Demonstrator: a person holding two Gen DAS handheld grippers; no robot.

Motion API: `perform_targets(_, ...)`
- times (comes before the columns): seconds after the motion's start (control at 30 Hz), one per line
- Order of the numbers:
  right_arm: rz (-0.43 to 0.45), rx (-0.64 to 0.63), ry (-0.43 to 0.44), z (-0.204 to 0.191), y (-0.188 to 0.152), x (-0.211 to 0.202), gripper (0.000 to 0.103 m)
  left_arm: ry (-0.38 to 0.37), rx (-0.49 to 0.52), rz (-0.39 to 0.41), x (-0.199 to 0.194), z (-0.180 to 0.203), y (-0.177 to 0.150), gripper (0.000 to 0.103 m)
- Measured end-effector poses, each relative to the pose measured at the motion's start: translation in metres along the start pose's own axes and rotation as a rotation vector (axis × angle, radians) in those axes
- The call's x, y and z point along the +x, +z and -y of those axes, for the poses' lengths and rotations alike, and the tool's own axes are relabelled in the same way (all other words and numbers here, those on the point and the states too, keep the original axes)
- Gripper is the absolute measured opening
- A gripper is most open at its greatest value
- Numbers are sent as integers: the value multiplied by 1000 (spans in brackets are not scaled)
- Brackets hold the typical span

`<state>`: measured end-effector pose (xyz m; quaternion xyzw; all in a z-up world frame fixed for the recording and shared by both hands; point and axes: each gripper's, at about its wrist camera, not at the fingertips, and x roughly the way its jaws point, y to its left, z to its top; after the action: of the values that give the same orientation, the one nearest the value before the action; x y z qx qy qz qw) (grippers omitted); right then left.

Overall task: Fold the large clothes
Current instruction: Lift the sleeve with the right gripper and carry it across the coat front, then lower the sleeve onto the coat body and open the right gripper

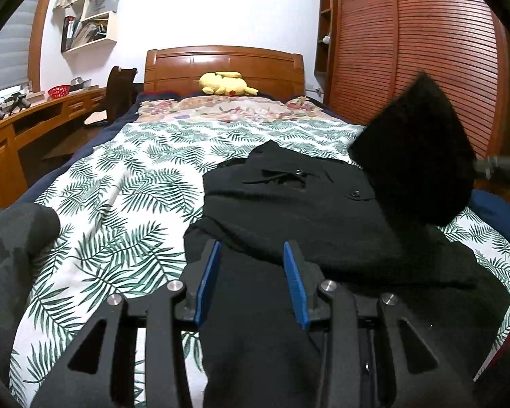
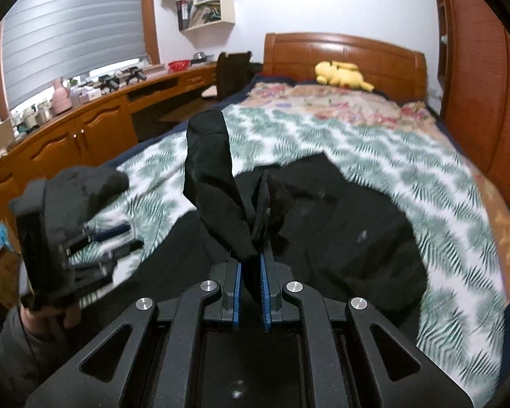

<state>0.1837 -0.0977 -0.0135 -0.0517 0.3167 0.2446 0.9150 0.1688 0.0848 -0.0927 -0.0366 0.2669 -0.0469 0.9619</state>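
Note:
A large black garment (image 1: 289, 210) lies on the bed's leaf-print cover (image 1: 125, 190), with a button and a dark opening near its middle. My left gripper (image 1: 251, 251) is open with its blue pads just above the garment's near left part. My right gripper (image 2: 253, 265) is shut on a fold of the black garment (image 2: 214, 187) and holds it lifted above the rest of the cloth (image 2: 340, 238). In the left wrist view that lifted part (image 1: 414, 156) stands up at the right. The left gripper (image 2: 119, 238) also shows, blurred, at the left of the right wrist view.
A yellow plush toy (image 1: 224, 83) lies by the wooden headboard (image 1: 224, 64). A floral blanket (image 1: 227, 107) covers the bed's far end. A wooden desk (image 2: 85, 129) with a chair (image 2: 233, 71) runs along the left. A slatted wardrobe (image 1: 408, 51) stands at the right.

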Motion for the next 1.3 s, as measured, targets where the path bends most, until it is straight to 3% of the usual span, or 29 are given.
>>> perform_targets(0.13,-30,25,14,-4,-23,6,7,8,-10,1,-1,-5,-1,37)
perform_targets(0.57,-76,48,29,-18,-51,6,11,13,-15,2,0,-11,-1,37)
perform_targets(0.63,-92,39,24,-23,-56,6,16,12,-16,1,0,-11,-1,37)
perform_targets(0.7,-102,22,25,-28,-61,4,38,12,-16,1,0,-11,-1,37)
perform_targets(0.77,-95,-7,11,-32,-65,0,48,13,-15,0,0,-11,-1,37)
perform_targets(1.03,-109,-27,-15,-27,-67,0,50,16,-18,-7,0,-16,-4,37)
perform_targets(1.3,-180,-6,-12,-13,-48,54,50,27,-25,-18,0,-24,-6,37)
